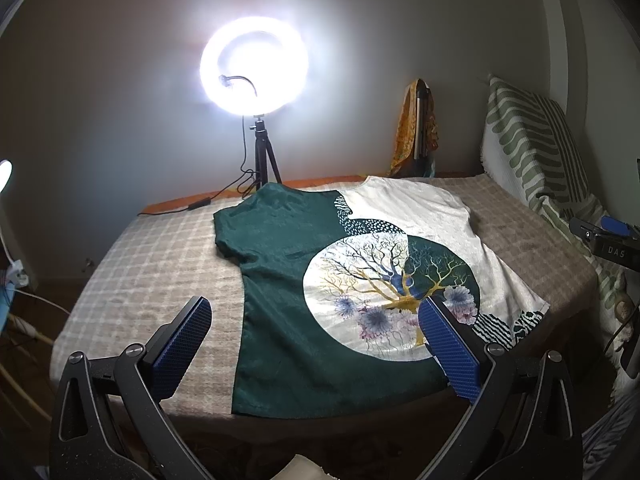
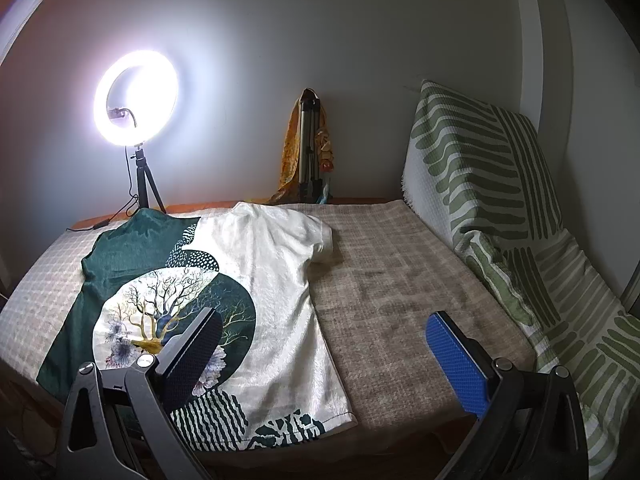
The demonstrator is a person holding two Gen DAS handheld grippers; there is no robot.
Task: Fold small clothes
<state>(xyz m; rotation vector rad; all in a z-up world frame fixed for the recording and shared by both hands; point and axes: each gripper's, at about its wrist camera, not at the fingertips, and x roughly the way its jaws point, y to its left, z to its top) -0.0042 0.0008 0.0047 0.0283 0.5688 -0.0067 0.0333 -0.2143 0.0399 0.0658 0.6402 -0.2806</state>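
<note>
A small T-shirt [image 1: 288, 280], half dark green and half cream with a round tree print, lies spread flat on the checked bed cover, hem toward me. My left gripper [image 1: 316, 304] hovers open above the hem on the green side, nothing between its blue pads. From the right wrist view the same T-shirt [image 2: 276, 280] lies to the left, and my right gripper [image 2: 324, 316] stands open over its cream side and hem corner, holding nothing. The other gripper's body [image 1: 604, 240] shows at the right edge of the left wrist view.
A lit ring light on a tripod [image 1: 256, 68] stands at the far bed edge with its cable trailing left. A folded tripod draped in orange cloth [image 2: 308, 152] leans on the wall. A green-striped cushion [image 2: 480, 184] rises along the right side. Bare bed cover [image 2: 400, 280] lies right of the shirt.
</note>
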